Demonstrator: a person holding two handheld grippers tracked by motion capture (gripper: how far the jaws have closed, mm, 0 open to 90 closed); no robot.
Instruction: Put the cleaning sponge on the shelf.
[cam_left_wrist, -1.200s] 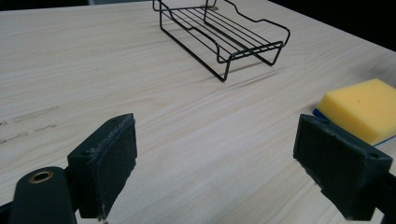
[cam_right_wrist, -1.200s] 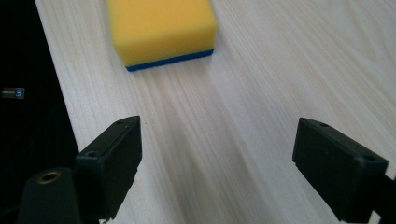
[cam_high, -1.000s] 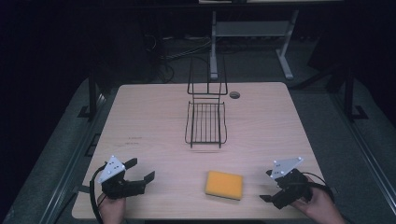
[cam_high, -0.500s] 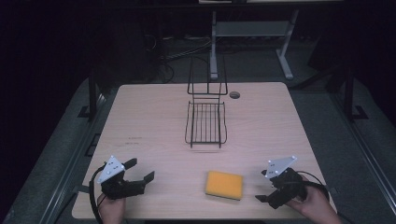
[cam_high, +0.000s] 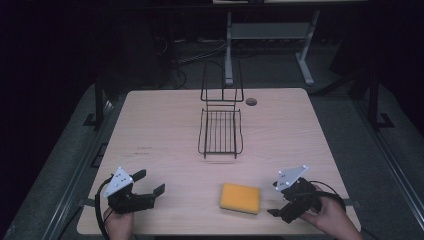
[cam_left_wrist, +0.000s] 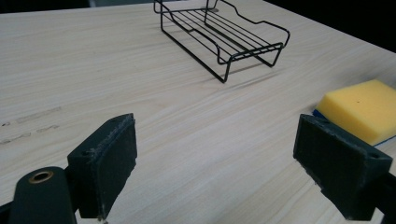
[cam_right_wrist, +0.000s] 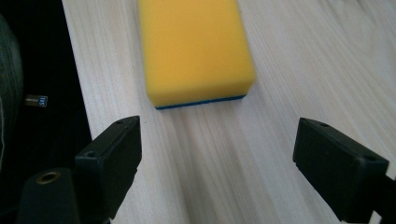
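A yellow sponge (cam_high: 240, 198) with a blue underside lies flat near the table's front edge, right of centre. My right gripper (cam_high: 276, 199) is just to its right, open, jaws pointing at it. In the right gripper view the sponge (cam_right_wrist: 194, 46) lies straight ahead of the open gripper (cam_right_wrist: 219, 163), a short gap away and untouched. My left gripper (cam_high: 150, 182) rests open at the front left, nothing between its jaws. From the left gripper (cam_left_wrist: 219, 163) the sponge (cam_left_wrist: 362, 107) appears behind the right jaw. A black wire rack (cam_high: 220, 131) stands mid-table.
The light wooden table (cam_high: 165, 125) has a round cable hole (cam_high: 251, 101) near its far edge. The wire rack (cam_left_wrist: 224, 32) has a raised back frame at its far end. Dark floor, cables and a desk frame lie beyond the table.
My right gripper has moved left along the front edge, closer to the sponge. The left gripper, sponge and rack have stayed put.
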